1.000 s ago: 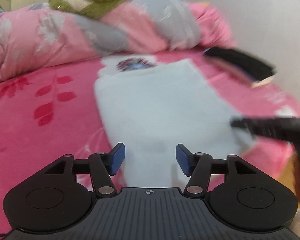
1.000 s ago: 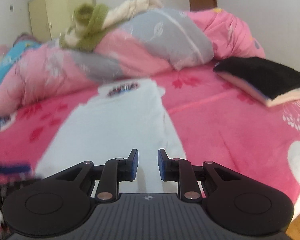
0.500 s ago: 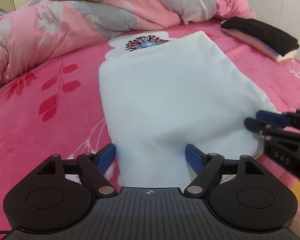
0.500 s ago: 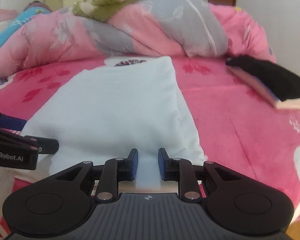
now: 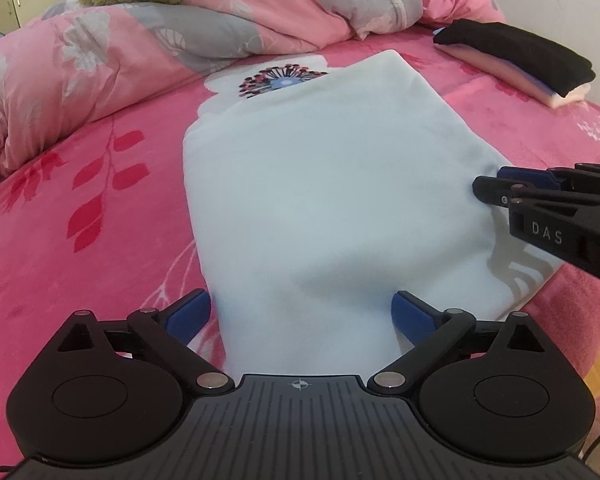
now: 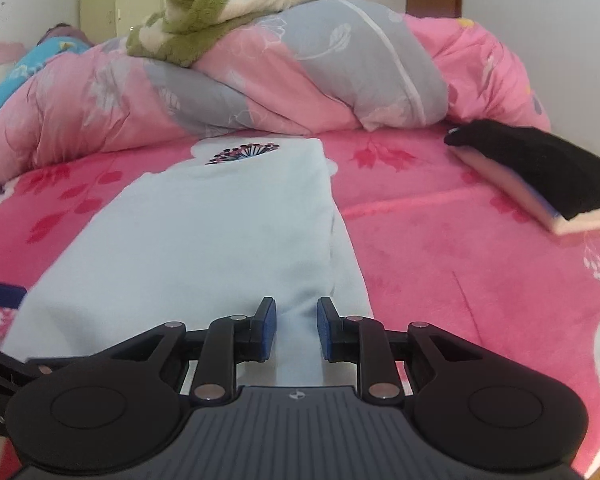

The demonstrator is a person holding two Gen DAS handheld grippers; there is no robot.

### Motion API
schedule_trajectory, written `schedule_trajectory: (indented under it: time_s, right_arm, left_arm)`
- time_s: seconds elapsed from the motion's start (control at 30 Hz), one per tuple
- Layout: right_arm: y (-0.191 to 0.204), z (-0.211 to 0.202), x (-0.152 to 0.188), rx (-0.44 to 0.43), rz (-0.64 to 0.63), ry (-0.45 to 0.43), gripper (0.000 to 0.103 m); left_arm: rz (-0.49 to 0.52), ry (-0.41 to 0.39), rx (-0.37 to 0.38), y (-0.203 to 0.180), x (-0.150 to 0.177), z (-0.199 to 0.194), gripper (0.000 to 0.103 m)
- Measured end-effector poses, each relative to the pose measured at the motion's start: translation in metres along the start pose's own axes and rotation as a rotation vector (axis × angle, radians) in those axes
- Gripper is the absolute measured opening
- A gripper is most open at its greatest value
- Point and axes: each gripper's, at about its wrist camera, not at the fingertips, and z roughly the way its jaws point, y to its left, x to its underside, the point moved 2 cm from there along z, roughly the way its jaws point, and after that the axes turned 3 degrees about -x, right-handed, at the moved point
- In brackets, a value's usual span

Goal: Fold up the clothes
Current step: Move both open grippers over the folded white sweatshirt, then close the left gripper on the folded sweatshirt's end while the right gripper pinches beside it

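shirt (image 5: 320, 184) white, folded to a long panel, flat on bed (image 5: 80, 280), near end at the near edge, far end with printed motif toward the quilt. left gripper (image 5: 300, 312) over shirt's near end, jaws just opened wide, blue pads (image 5: 188, 312) clear of the cloth on both sides, nothing gripped. right gripper (image 6: 296, 328) at shirt's near right corner, jaws narrow; strip of white cloth between the pads (image 6: 268, 328), contact impossible to tell. same gripper seen side-on in left view (image 5: 496, 184), tips at shirt's right edge. further out: pink and grey quilt (image 6: 300, 80) heaped along bed's far edge, green and cream plush (image 6: 196, 20) on top. black garment on a pale folded stack (image 6: 540, 168) near bed's far right corner, well apart from shirt.
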Motion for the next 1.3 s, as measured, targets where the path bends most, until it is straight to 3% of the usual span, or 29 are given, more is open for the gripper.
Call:
schedule_trajectory:
  time_s: [0.13,0.27,0.33,0.37,0.4,0.43,0.47,0.57,0.67,0.73,0.83,0.93,1.03,1.1,1.3]
  right_arm:
    - [-0.003,-0.004,-0.001,-0.014,0.013,0.000,0.026]
    - [-0.029,-0.017,-0.018,-0.091,0.152,-0.032,0.044]
    - [-0.049,-0.017,-0.029,-0.141,0.247,-0.040,0.054]
    - [-0.060,-0.013,-0.034,-0.173,0.291,-0.034,0.066]
    - [-0.070,-0.005,-0.040,-0.221,0.330,-0.014,0.070]
    - [-0.079,0.004,-0.045,-0.269,0.370,0.006,0.072]
    - [-0.088,0.014,-0.050,-0.313,0.406,0.032,0.076]
    - [-0.110,0.058,-0.057,-0.415,0.502,0.146,0.079]
    - [-0.117,0.101,-0.056,-0.489,0.527,0.269,0.080]
    - [-0.116,0.117,-0.057,-0.562,0.509,0.268,0.087]
    - [-0.112,0.138,-0.066,-0.666,0.497,0.279,0.088]
    - [-0.103,0.159,-0.071,-0.737,0.476,0.283,0.083]
    - [-0.096,0.169,-0.076,-0.740,0.448,0.282,0.070]
    - [-0.092,0.175,-0.078,-0.736,0.426,0.284,0.034]
    - [-0.067,0.138,-0.091,-0.602,0.206,0.186,0.019]
  left_arm:
    - [-0.034,-0.053,0.036,0.009,-0.001,-0.005,0.099]
    - [-0.130,-0.206,0.096,0.041,-0.005,-0.017,0.099]
    - [-0.180,-0.226,0.151,0.061,-0.010,-0.011,0.099]
    - [-0.210,-0.211,0.185,0.071,-0.014,-0.004,0.096]
    - [-0.250,-0.179,0.220,0.081,-0.016,0.006,0.091]
    - [-0.301,-0.144,0.251,0.093,-0.018,0.017,0.087]
    - [-0.357,-0.104,0.279,0.103,-0.019,0.029,0.076]
    - [-0.497,0.001,0.377,0.129,-0.019,0.064,0.072]
    - [-0.550,0.001,0.448,0.140,-0.020,0.085,0.069]
    - [-0.550,-0.007,0.468,0.139,-0.025,0.095,0.064]
    - [-0.556,-0.014,0.492,0.138,-0.033,0.116,0.056]
    - [-0.569,-0.032,0.508,0.138,-0.042,0.131,0.050]
    - [-0.587,-0.055,0.502,0.138,-0.045,0.132,0.038]
    - [-0.599,-0.071,0.496,0.139,-0.047,0.131,0.022]
    - [-0.474,-0.249,0.441,0.118,-0.061,0.086,0.016]
